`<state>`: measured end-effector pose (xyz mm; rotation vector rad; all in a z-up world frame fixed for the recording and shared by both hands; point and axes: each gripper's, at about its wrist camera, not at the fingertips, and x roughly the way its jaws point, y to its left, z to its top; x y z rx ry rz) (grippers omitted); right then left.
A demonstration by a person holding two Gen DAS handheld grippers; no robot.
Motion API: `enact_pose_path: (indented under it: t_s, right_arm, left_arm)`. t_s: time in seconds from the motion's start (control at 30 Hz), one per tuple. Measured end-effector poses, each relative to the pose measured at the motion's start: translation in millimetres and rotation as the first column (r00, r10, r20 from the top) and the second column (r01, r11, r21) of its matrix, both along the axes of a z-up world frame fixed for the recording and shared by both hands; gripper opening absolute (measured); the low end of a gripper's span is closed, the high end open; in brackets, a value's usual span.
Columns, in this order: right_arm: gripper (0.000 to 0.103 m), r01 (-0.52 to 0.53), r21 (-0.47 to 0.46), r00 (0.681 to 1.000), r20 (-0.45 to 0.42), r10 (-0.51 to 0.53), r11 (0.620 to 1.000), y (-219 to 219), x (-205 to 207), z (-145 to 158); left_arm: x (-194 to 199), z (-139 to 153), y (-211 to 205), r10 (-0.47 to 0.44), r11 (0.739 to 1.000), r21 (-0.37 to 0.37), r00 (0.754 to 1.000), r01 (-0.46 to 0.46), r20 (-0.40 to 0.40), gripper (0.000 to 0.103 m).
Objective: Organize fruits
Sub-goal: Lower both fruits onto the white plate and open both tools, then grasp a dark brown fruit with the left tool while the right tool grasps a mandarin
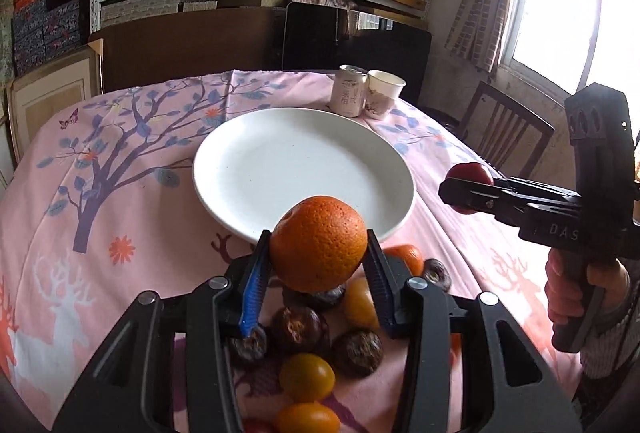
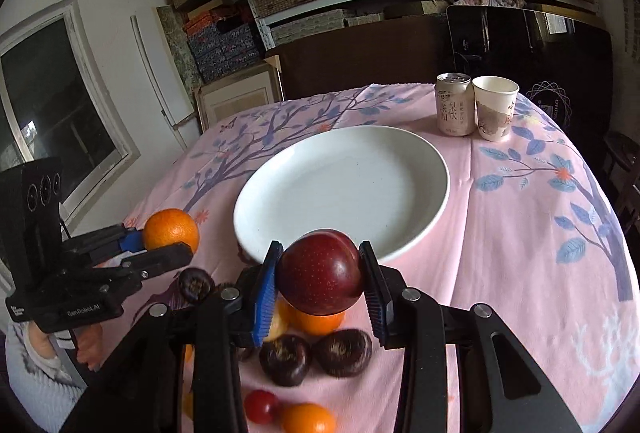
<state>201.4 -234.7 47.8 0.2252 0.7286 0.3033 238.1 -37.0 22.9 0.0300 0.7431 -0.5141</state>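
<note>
Left wrist footage is centred on a white plate (image 1: 256, 169) set on the pink tablecloth (image 1: 120, 193), and nothing is seen lying in it. Beyond the plate, at the far right, a drink can (image 1: 349, 91) and a paper cup (image 1: 383, 94) are stood upright, touching; the cup's inside is viewed too obliquely for any contents to be made out. An orange (image 1: 319, 243) is clamped between the pads of the left gripper (image 1: 316, 253) and is held above the tablecloth, just in front of the plate's near rim. Its pale stem end appears to be turned up and to the left, though the fruit is nearly round and no long axis can be made out. Below it, on the cloth, dark wrinkled fruits (image 1: 298, 327) and small orange fruits (image 1: 307, 377) are gathered in a loose cluster. In the right wrist view a dark red plum (image 2: 320, 271) is gripped from both sides by the right gripper (image 2: 320, 273), likewise held near the plate's near rim. A small red tomato (image 2: 261, 406) is seen on the cloth below.
</note>
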Motion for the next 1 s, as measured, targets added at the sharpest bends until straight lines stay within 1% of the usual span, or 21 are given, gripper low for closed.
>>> enact_pose_path:
  t_s: [0.07,0.17,0.3,0.33,0.37,0.43,0.47,0.57,0.63,0.7,0.77,0.8,0.83,0.93,1.0]
  right_arm:
    - [0.039,0.016,0.007,0.999,-0.032,-0.016,1.0,2,24,-11]
    - [0.039,0.029,-0.001,0.998,-0.058,-0.029,1.0,6,48,-27]
    - [0.042,0.021,-0.008,0.997,-0.074,-0.022,1.0,11,63,-40]
    - [0.048,0.02,-0.014,0.997,-0.071,-0.021,1.0,11,63,-41]
    - [0.05,0.02,-0.02,0.997,-0.068,-0.021,1.0,11,63,-42]
    - [0.05,0.026,-0.016,0.998,-0.056,-0.027,1.0,8,60,-40]
    - [0.051,0.028,-0.007,0.998,-0.049,-0.028,1.0,7,59,-39]
    - [0.051,0.036,0.021,0.999,-0.027,-0.035,0.999,0,48,-34]
    - [0.056,0.049,0.034,0.999,-0.015,-0.049,0.998,-5,39,-32]
    - [0.059,0.063,0.04,0.998,-0.003,-0.063,0.997,-9,30,-30]
    - [0.059,0.071,0.044,0.997,0.001,-0.071,0.996,-10,20,-30]
    - [0.059,0.074,0.048,0.997,0.0,-0.074,0.996,-12,15,-31]
    - [0.063,0.077,0.054,0.997,-0.004,-0.077,0.996,-14,10,-32]
    - [0.07,0.094,0.067,0.996,-0.005,-0.094,0.993,-17,-8,-36]
    - [0.071,0.101,0.073,0.995,-0.008,-0.1,0.992,-19,-18,-38]
  left_arm:
    - [19,-11,-4,0.025,1.0,0.013,1.0,-0.024,-0.019,0.044]
    - [36,-25,-7,0.033,0.999,0.007,0.998,-0.033,-0.052,0.044]
    - [45,-34,-12,0.034,0.999,0.022,0.998,-0.033,-0.057,0.045]
    - [45,-34,-12,0.035,0.999,0.019,0.998,-0.034,-0.051,0.049]
    - [45,-32,-11,0.035,0.999,0.011,0.998,-0.035,-0.045,0.054]
    - [42,-29,-8,0.041,0.999,-0.006,0.999,-0.041,-0.032,0.065]
    - [41,-28,-6,0.045,0.999,-0.01,0.999,-0.046,-0.029,0.067]
    - [39,-23,4,0.055,0.998,-0.034,0.998,-0.056,-0.024,0.068]
    - [34,-19,14,0.071,0.996,-0.049,0.997,-0.071,-0.01,0.069]
    - [27,-14,30,0.106,0.992,-0.066,0.994,-0.105,0.009,0.072]
    - [18,-11,48,0.15,0.985,-0.084,0.988,-0.148,0.019,0.075]
    - [12,-11,57,0.171,0.981,-0.097,0.985,-0.169,0.019,0.078]
    - [5,-13,66,0.189,0.977,-0.107,0.982,-0.186,0.015,0.08]
    - [-14,-23,86,0.223,0.968,-0.114,0.975,-0.222,-0.004,0.082]
    - [-23,-31,91,0.229,0.968,-0.106,0.973,-0.23,-0.021,0.082]
